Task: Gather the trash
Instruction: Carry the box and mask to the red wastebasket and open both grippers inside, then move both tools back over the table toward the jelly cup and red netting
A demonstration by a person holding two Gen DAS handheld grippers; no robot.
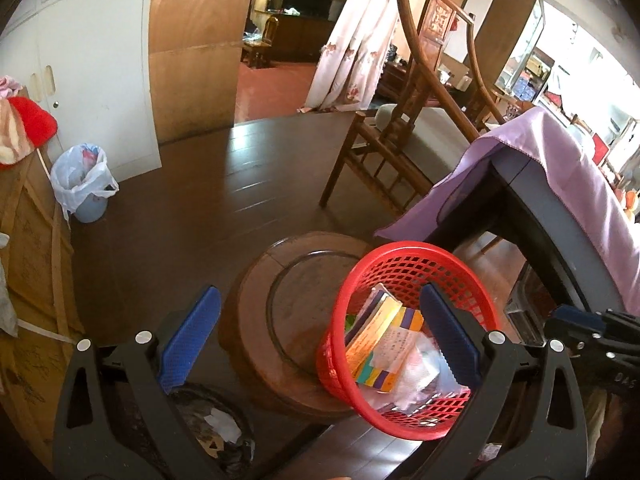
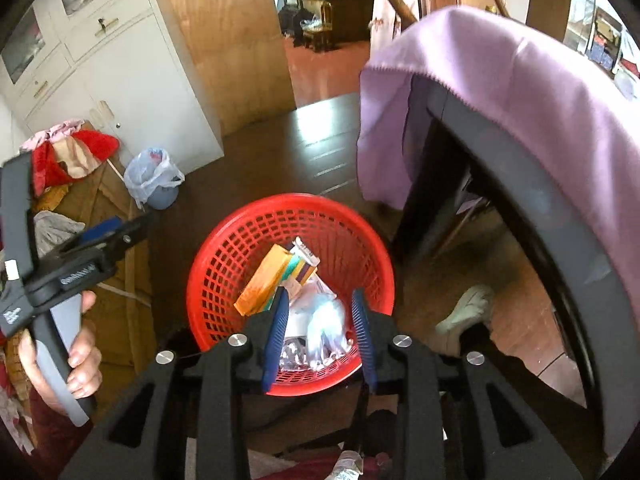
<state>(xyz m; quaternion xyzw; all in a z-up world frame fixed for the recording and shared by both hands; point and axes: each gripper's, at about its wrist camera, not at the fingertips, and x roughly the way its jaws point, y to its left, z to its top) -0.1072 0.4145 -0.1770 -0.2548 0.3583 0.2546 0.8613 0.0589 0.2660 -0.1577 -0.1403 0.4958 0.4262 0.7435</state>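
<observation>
A: Where the dark plank floor (image 1: 208, 208) runs to the white cabinet (image 1: 92, 80), what is listed?

B: One table (image 2: 532, 216) under purple cloth (image 2: 520, 92); one chair (image 1: 384, 152); one red basket (image 2: 240, 256) of wrappers on a round wooden stand (image 1: 256, 304); one lined bin (image 1: 82, 184).

A: Writing?

B: Unreadable.

A: Grippers?

B: Two. Left gripper (image 1: 320, 336) spread wide, empty; right gripper (image 2: 320, 312) parted above the basket, gripping nothing.

Right claw (image 2: 320, 328) poised above a red basket (image 2: 224, 264), jaws parted with nothing pressed between them. The basket holds an orange box (image 2: 262, 280) and crumpled plastic (image 2: 326, 320). A hand (image 2: 80, 360) grips the left claw (image 2: 108, 236).
</observation>
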